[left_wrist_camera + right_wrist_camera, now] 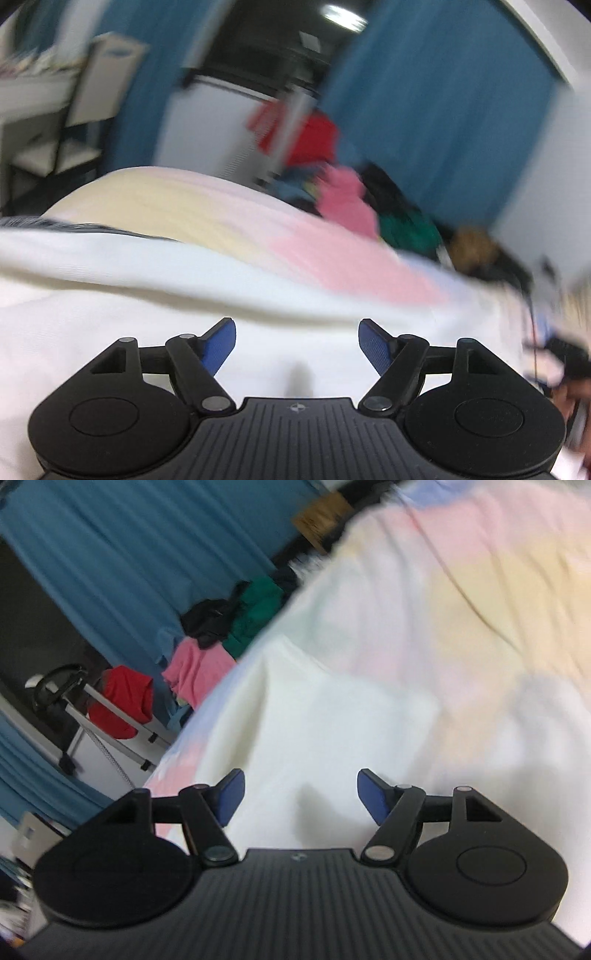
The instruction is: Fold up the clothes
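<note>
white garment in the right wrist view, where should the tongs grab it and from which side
Probably at the far left corner of the white cloth garment, where its folded edge peaks over the pastel striped bedsheet. Come in forward along the open right tongs, since both edges meet there. Blur hides finer folds.

Your left wrist camera sits low and close over the white garment, looking along the pastel bedsheet toward the pile of coloured clothes at its far edge, with the blue curtain behind the pile. Your right wrist camera is rolled sideways, equally close to the garment, with the same pile to its upper left. Both views share pile, curtain and sheet, and both are motion-blurred.
</note>
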{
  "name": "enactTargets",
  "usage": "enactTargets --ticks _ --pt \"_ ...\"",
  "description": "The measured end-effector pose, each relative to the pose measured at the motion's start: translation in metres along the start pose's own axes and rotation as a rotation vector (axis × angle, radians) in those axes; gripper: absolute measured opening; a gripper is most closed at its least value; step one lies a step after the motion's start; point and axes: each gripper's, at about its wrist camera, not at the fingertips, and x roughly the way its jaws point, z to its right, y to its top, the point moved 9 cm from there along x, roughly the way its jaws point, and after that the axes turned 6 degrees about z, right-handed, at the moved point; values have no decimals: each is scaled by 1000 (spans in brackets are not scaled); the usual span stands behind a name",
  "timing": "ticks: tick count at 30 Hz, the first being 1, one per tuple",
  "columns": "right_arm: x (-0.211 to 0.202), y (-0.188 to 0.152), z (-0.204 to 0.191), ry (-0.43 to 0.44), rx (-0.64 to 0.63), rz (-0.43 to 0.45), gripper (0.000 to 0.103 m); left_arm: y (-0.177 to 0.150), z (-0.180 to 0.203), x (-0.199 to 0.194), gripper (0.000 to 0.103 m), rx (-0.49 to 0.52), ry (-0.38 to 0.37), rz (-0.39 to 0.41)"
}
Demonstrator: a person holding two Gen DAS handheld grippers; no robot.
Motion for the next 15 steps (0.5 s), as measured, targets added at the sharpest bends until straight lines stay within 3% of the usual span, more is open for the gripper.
enactTargets --ticks 3,6,8,10,11,12,13,14,15 --pt "-9 -15 14 -22 44 -98 70 -30 40 -4 76 152 -42 -88" --pt "3 -26 10 39 45 -164 70 -57 57 0 76 283 -2 -140" --pt "19 -27 11 37 23 -144 68 -72 60 5 72 339 42 -160" --pt "36 -24 13 18 -7 -110 45 -83 59 12 68 381 80 -160" --pt "41 -20 16 -8 -12 -80 34 -87 57 16 60 398 95 -154" --pt "47 -15 19 -34 -18 -50 12 -88 56 19 47 396 97 -147" --pt "50 -10 21 -36 2 -34 7 -88 54 21 37 380 92 -140" --pt "47 -3 23 -29 20 -4 6 -85 54 21 13 358 74 -129" --pt "45 4 24 -22 38 26 6 -80 55 20 6 331 48 -117"
